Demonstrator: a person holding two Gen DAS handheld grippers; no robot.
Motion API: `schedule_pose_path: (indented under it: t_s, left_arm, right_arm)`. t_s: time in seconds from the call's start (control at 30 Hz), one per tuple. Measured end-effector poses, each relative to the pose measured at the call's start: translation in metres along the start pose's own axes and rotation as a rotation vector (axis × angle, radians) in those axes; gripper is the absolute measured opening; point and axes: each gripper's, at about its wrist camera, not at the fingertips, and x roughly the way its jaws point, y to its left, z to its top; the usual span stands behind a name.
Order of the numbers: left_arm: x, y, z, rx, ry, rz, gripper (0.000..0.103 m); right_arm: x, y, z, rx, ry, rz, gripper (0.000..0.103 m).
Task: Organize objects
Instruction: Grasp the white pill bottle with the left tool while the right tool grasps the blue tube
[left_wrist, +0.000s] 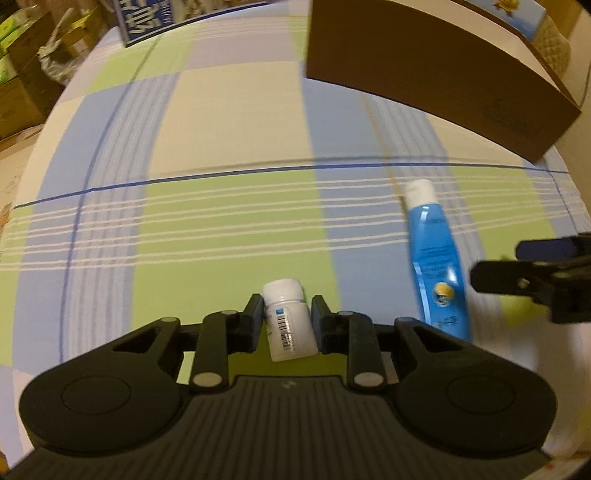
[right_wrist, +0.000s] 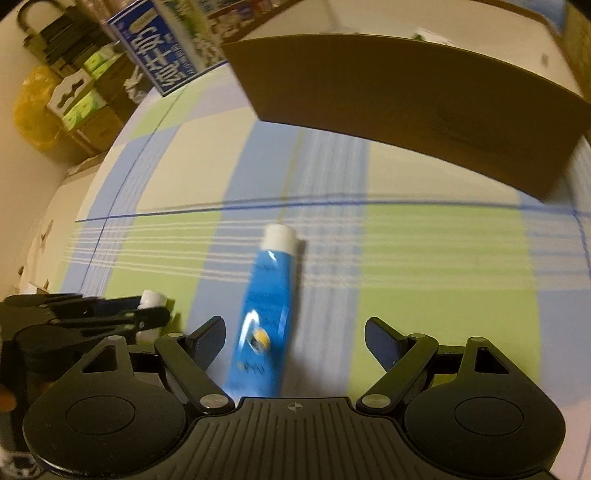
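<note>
the left gripper (left_wrist: 283, 321) is clamping a small white pill bottle (left_wrist: 288, 321). the right gripper (right_wrist: 295, 339) is hanging wide open over a blue white-capped tube (right_wrist: 264, 314) lying on the checked cloth (left_wrist: 229, 236), cardboard box (right_wrist: 406, 103) beyond; only its view shows the yellow bag (right_wrist: 33, 110).

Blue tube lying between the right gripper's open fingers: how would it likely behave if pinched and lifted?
The blue tube looks like soft plastic, so it would probably dent under the right gripper. Its glossy skin may be slippery. Lying flat, with a round white cap, it might roll if nudged sideways.
</note>
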Motion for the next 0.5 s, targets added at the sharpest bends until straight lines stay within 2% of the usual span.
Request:
schedule_pose_path:
  t_s: [0.1, 0.23, 0.33, 0.47, 0.5]
  left_arm:
    - [-0.001, 0.01, -0.003, -0.018, -0.001, 0.011, 0.023]
    - [-0.004, 0.018, -0.007, -0.031, -0.004, 0.021, 0.023]
    - [-0.005, 0.021, -0.009, -0.033, 0.0, 0.025, 0.023]
    - [0.0, 0.024, -0.012, -0.041, 0.023, 0.031, 0.023]
    - [-0.001, 0.025, -0.014, -0.041, 0.019, 0.03, 0.023]
  right_arm:
    - [0.017, 0.011, 0.006, -0.017, -0.012, -0.01, 0.079]
    - [0.035, 0.025, 0.01, -0.052, -0.036, -0.06, 0.066]
    - [0.046, 0.031, 0.012, -0.058, -0.04, -0.084, 0.06]
    - [0.054, 0.042, 0.009, -0.124, -0.061, -0.1, 0.043]
    - [0.055, 0.044, 0.007, -0.15, -0.066, -0.107, 0.036]
